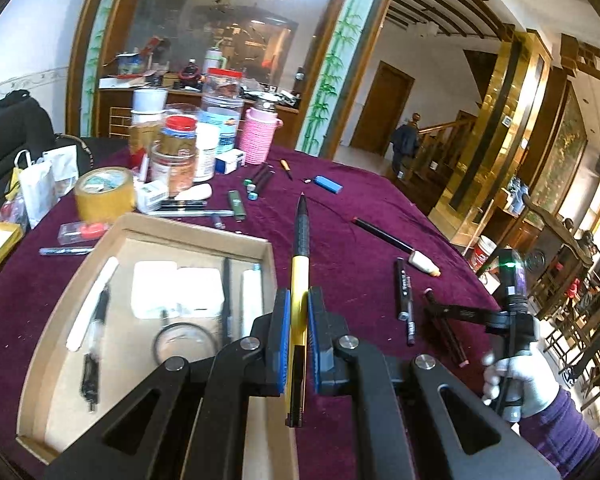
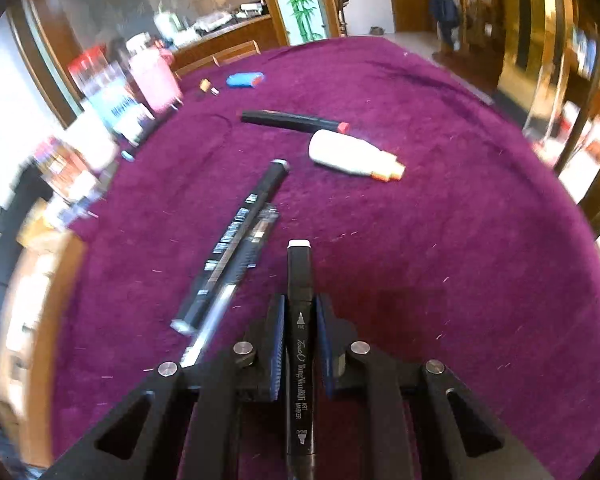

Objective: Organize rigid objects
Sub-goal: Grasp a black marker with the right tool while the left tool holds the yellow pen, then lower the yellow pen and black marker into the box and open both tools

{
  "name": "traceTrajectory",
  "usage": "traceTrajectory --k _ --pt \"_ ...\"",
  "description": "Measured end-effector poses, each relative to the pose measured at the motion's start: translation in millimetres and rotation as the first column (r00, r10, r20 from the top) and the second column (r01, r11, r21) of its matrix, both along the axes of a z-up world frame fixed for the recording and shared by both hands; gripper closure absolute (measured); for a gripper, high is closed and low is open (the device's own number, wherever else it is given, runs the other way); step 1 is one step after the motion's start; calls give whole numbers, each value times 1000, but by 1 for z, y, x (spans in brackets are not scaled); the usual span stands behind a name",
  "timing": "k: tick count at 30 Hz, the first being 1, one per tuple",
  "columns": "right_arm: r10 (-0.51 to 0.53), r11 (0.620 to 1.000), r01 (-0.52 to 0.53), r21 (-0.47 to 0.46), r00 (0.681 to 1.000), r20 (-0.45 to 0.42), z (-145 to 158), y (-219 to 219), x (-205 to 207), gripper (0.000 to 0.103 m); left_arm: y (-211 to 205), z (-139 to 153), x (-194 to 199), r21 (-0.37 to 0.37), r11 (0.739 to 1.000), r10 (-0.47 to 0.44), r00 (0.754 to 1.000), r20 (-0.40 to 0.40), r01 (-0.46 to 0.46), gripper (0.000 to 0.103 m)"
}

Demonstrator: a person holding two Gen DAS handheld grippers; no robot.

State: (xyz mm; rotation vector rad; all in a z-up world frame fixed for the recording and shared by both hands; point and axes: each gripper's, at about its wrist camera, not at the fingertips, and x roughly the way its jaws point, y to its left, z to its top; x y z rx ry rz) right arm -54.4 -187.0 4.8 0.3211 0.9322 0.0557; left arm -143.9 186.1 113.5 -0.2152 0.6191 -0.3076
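Yellow-and-black pen (image 1: pixel 300 280): left gripper (image 1: pixel 299 332) is pinching it, carrying it beside the cardboard tray (image 1: pixel 72 292) at near left. Black art marker (image 2: pixel 299 320): right gripper (image 2: pixel 299 344) is clamping it over the purple cloth (image 2: pixel 440 240). Farther out, a white tube (image 2: pixel 352 156) is lying loose. Judged next: releasing the pen over the tray.

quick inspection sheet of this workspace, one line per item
surface: purple cloth over the table
job's things: cardboard tray already holds pens; more markers lie loose on the cloth
clutter: jars, tape roll, blue lighter at the far side
grippers: left gripper shut on a yellow pen; right gripper closed around a black art marker
cables: a dark lead runs down the right gripper's handle
surroundings: mirror, doorway, a person near the stairs
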Motion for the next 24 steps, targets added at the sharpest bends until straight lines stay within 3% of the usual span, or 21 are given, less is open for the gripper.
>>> traceTrajectory --k 4,14,20,24 --pt "38 991 -45 124 997 64 14 4 -15 87 18 -3 -4 -16 1000 25 1000 0 -25 95" --pt "175 944 -215 252 969 173 63 51 -30 87 44 -11 -4 -41 996 74 997 -16 -75 95" --pt "305 873 -360 328 929 209 83 99 -26 87 63 -19 0 -51 991 122 991 -55 -125 95" --pt "394 814 -434 387 901 181 80 139 -12 87 78 -31 8 -32 986 161 981 -110 -165 95"
